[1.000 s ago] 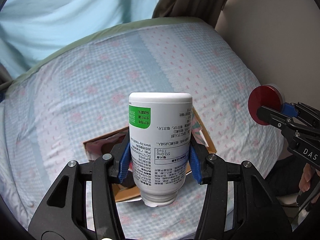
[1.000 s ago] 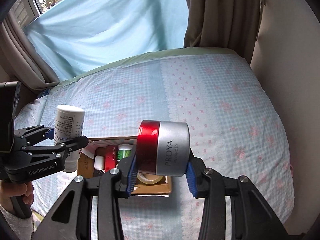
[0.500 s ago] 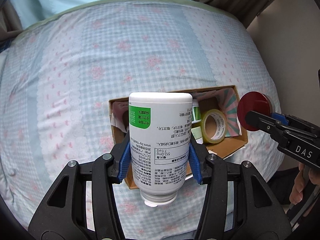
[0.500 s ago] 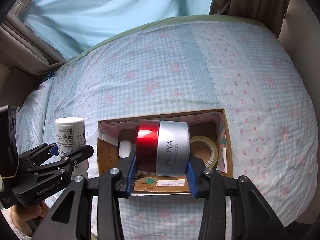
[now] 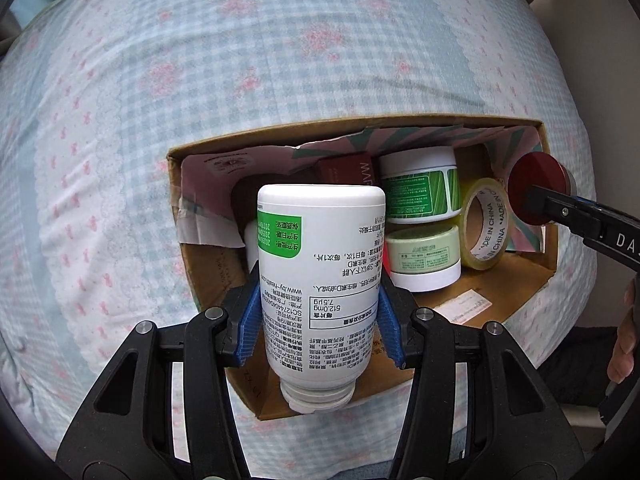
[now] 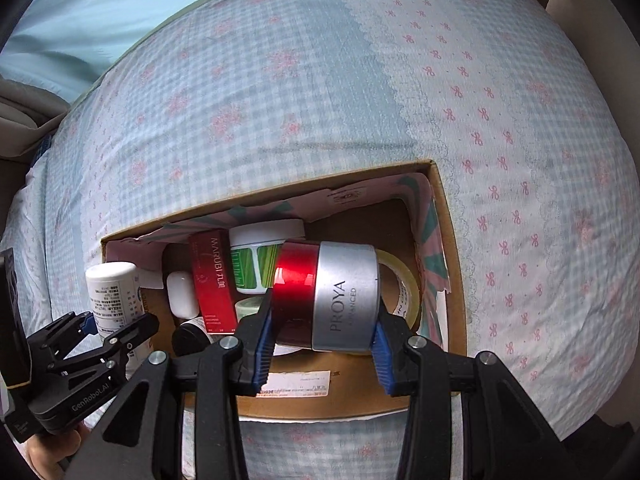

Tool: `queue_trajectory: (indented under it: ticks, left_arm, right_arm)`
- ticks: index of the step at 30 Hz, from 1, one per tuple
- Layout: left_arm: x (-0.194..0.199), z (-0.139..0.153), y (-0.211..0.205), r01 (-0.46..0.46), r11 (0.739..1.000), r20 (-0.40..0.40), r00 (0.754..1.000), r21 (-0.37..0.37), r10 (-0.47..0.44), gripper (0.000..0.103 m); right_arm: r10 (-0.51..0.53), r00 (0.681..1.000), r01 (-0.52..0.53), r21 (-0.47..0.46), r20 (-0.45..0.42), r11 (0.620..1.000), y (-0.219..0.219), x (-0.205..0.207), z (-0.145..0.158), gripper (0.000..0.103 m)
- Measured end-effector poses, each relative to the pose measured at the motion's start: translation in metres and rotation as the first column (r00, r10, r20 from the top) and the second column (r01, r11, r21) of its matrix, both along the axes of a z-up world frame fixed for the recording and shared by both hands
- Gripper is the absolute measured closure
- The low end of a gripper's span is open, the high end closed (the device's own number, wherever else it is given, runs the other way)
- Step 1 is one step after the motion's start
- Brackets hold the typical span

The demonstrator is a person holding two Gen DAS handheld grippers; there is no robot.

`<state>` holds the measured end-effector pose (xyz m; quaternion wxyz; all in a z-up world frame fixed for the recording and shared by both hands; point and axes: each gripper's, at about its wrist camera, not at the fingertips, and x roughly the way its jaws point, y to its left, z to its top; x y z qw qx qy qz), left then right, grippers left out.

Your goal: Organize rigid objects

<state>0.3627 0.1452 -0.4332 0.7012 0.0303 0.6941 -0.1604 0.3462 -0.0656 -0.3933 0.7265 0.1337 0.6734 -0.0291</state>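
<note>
The left gripper clamps a white bottle between its blue pads, the bottle's neck pointing back toward the camera and its flat base pointing down at the box. The bottle hangs over the left part of the box, and its printed label with a green patch faces the camera.

The right gripper grips a jar lying on its side between the pads, red half to the left, silver half marked PROYA to the right. The jar hangs over the middle of the box, above its contents.

The cardboard box sits open on a bed covered with a blue checked sheet with pink flowers. Inside it, a red carton stands toward the far left, with a small white case just left of it. A green-labelled tub sits at the far wall, and a pale green tub lies just nearer, touching it. A tape roll leans at the right of the tubs. A white paper label lies on the box's near floor.

In the left wrist view, the right gripper shows at the right edge with the jar's red end over the box's right side. A person's fingers show at the right edge.
</note>
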Motion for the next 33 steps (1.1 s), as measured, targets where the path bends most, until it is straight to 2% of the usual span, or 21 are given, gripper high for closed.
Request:
queue_trajectory:
  ticks: [8,13,14,15,16,17,19,21,24,33]
  left_arm:
    - [0.008,-0.015,-0.017,0.046,0.997,-0.018,0.999,0.059,-0.045,0.057]
    - [0.013,-0.009,-0.023,0.067,0.996,-0.011,0.998,0.060,-0.066,0.056]
    - [0.014,-0.006,-0.026,0.076,0.995,-0.003,0.997,0.059,-0.075,0.046]
    - [0.014,-0.001,-0.029,0.084,0.995,0.008,0.996,0.062,-0.085,0.030]
    - [0.013,0.004,-0.031,0.093,0.994,0.018,0.995,0.064,-0.094,0.002]
    - [0.013,0.009,-0.031,0.096,0.994,0.042,0.994,0.056,-0.098,0.000]
    - [0.011,0.016,-0.032,0.095,0.994,0.059,0.993,0.054,-0.098,0.000]
    - [0.009,0.021,-0.031,0.088,0.995,0.062,0.994,0.050,-0.091,0.000]
    - [0.004,0.029,-0.027,0.074,0.996,0.064,0.995,0.042,-0.076,0.000]
    - [-0.028,0.072,-0.020,0.056,0.998,0.127,0.990,0.033,-0.060,0.000]
  right_arm:
    - [-0.039,0.997,0.040,0.022,-0.068,0.999,-0.019,0.022,-0.026,0.065]
    - [-0.062,0.994,0.068,0.066,-0.093,0.995,-0.024,0.027,-0.036,0.065]
    - [-0.072,0.993,0.080,0.084,-0.097,0.993,-0.025,0.027,-0.038,0.064]
    - [-0.077,0.994,0.084,0.087,-0.084,0.993,-0.026,0.027,-0.037,0.063]
    - [-0.075,0.995,0.079,0.073,-0.063,0.994,-0.026,0.028,-0.034,0.054]
    - [-0.074,0.995,0.079,0.066,-0.069,0.995,-0.026,0.028,-0.032,0.030]
    - [-0.079,0.994,0.081,0.025,-0.078,0.996,-0.028,0.027,-0.028,0.000]
    - [-0.047,0.997,0.051,0.080,-0.054,0.995,-0.028,0.023,-0.021,0.000]
    - [-0.012,0.999,0.013,0.036,-0.049,0.999,-0.024,0.014,-0.013,0.000]
    - [-0.036,0.999,0.035,0.058,0.020,0.998,-0.022,-0.011,0.019,0.000]
